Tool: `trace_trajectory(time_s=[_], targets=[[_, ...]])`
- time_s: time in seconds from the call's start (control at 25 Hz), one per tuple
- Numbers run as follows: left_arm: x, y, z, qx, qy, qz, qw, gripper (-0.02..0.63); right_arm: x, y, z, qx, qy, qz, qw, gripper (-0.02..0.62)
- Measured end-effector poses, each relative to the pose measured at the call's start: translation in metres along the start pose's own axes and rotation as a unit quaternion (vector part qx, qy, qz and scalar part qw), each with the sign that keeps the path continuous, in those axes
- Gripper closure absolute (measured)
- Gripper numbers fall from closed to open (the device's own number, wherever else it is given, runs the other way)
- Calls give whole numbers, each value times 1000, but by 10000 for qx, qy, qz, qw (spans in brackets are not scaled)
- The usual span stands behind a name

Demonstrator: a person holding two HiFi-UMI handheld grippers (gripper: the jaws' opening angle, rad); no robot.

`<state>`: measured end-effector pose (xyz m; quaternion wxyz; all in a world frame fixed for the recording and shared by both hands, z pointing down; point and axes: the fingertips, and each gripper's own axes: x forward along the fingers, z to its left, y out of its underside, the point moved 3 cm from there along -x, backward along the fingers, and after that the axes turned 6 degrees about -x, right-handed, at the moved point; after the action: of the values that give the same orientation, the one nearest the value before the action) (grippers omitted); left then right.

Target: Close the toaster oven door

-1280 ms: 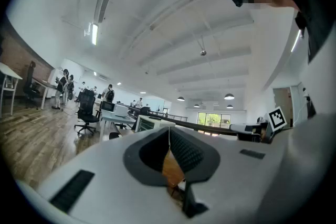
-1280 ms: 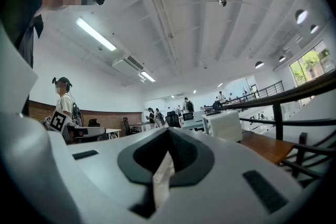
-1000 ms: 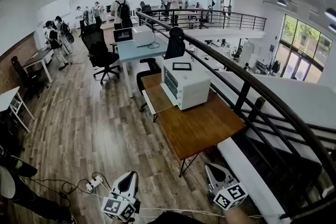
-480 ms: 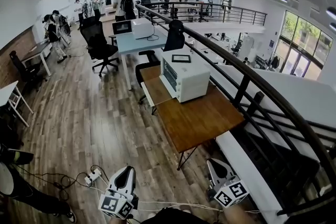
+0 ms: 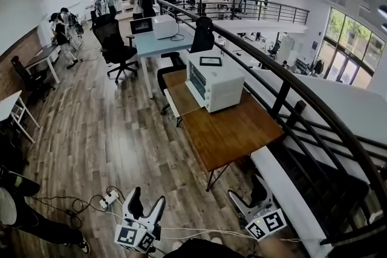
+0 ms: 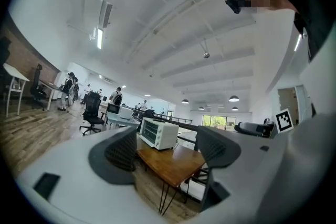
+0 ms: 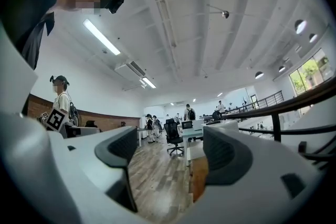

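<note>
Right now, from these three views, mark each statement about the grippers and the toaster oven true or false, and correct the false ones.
1. Both grippers' jaws stand apart and empty. True: the left gripper and right gripper have just been opening, with nothing between the jaws.
2. The oven stands on the floor. False: the toaster oven stands on the wooden table.
3. The left gripper touches the oven. False: both grippers are well short of the table.
4. A dark railing runs past the table's right side. True: the railing does.
5. The nearest office chair is white. False: the office chair is black.
</note>
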<state>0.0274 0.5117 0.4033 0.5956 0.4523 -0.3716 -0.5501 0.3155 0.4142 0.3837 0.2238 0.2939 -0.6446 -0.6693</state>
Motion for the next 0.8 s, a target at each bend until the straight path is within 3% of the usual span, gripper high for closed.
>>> trace_trajectory(time_s=[0.12,0.56,0.8], targets=[[-4,2,4,-39,43,24,10000,227,1,4,4,-88,-37,103,9999,215],[-21,-8,30,-216,60,3,9997,228,22,8,25,201,-8,214,9996,218],[-33,-20,53,-107,131,44,9998,228,32,10,50,269,97,188,9994,221]])
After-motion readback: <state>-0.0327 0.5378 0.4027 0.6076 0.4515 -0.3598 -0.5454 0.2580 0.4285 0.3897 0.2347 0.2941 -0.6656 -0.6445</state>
